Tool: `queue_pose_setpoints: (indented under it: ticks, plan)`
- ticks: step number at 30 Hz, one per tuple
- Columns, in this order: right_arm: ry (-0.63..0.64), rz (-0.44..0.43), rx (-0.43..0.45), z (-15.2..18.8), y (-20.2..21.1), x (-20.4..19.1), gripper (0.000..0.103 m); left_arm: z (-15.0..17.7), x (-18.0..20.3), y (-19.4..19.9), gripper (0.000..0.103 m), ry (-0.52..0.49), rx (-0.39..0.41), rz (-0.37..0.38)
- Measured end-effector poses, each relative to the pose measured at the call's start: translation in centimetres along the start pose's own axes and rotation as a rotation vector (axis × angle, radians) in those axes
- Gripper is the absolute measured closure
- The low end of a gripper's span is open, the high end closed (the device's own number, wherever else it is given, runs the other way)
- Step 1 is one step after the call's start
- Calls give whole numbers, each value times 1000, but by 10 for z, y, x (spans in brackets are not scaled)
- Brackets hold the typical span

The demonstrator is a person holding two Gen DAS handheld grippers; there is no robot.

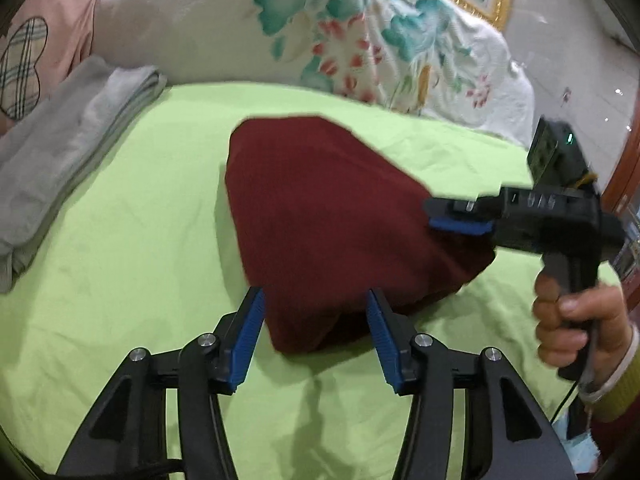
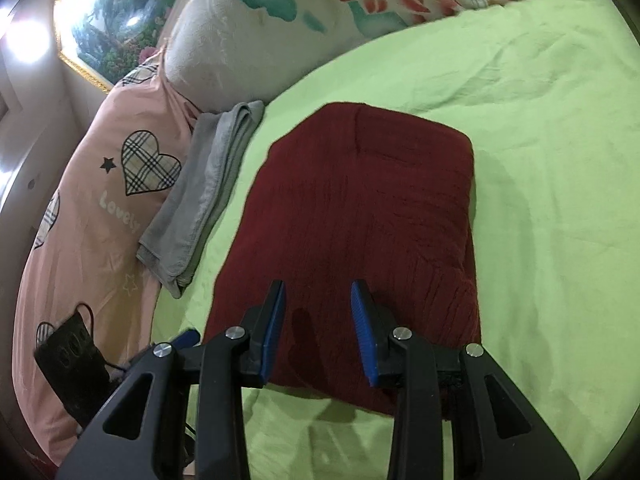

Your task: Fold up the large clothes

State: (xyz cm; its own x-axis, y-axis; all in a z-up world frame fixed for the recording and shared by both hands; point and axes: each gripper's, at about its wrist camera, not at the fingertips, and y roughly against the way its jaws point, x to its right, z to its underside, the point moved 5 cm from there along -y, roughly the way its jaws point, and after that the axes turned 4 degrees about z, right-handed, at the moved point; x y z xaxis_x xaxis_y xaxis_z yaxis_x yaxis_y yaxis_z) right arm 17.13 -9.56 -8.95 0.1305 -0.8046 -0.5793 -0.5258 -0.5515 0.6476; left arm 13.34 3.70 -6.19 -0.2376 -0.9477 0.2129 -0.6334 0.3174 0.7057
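- A green bedsheet (image 2: 540, 128) covers the bed, with a floral quilt (image 1: 248, 28) bunched along its far edge.
- A pink duvet (image 2: 84, 216) with plaid hearts lies to the left.
- The folded dark red garment (image 2: 360, 216) rests mid-sheet.
- Folded grey cloth (image 2: 208, 184) lies just left of it, apart.
- The left gripper (image 1: 316, 320) has its tongs apart, empty, at the garment's near edge.
- The right gripper (image 2: 318, 320), held by a hand (image 1: 576, 320), hovers over the garment with tongs apart, gripping nothing.
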Motion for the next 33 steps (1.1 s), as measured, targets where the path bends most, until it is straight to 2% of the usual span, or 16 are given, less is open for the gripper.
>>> queue_pose_setpoints:
  ticks: [5, 7, 9, 10, 14, 15, 20, 24, 27, 30, 33]
  plan:
    - [-10, 17, -2, 3, -3, 5, 68, 8, 1, -14, 51, -55, -24, -79]
    - [-10, 24, -4, 4, -5, 6, 68, 8, -2, -20, 71, -76, -27, -132]
    - [-9, 33, -6, 5, -8, 9, 69, 8, -9, -21, 83, -38, -25, -143]
    - [-6, 43, -6, 5, -9, 10, 70, 8, -12, -21, 85, -23, -20, -146]
    - [-13, 97, -26, 13, -20, 26, 91, 17, -21, -23, 86, -2, -34, -172]
    - [-20, 94, -25, 13, -20, 27, 92, 18, -23, -25, 86, 4, -42, -164]
    - [-34, 67, -13, 11, -9, 27, 88, 17, -18, -5, 83, 9, -40, -26]
    - [-16, 45, 18, 8, 7, 16, 88, -1, -13, 30, 83, -7, 42, 104]
    - [4, 12, 30, 7, 12, 5, 88, -25, -8, 36, 85, -11, 94, 206]
    - [15, 6, 19, 10, 8, -1, 88, -33, 0, 13, 86, -42, 52, 272]
    - [26, 16, -5, 14, 0, -1, 88, -22, -4, -30, 95, -32, -81, 287]
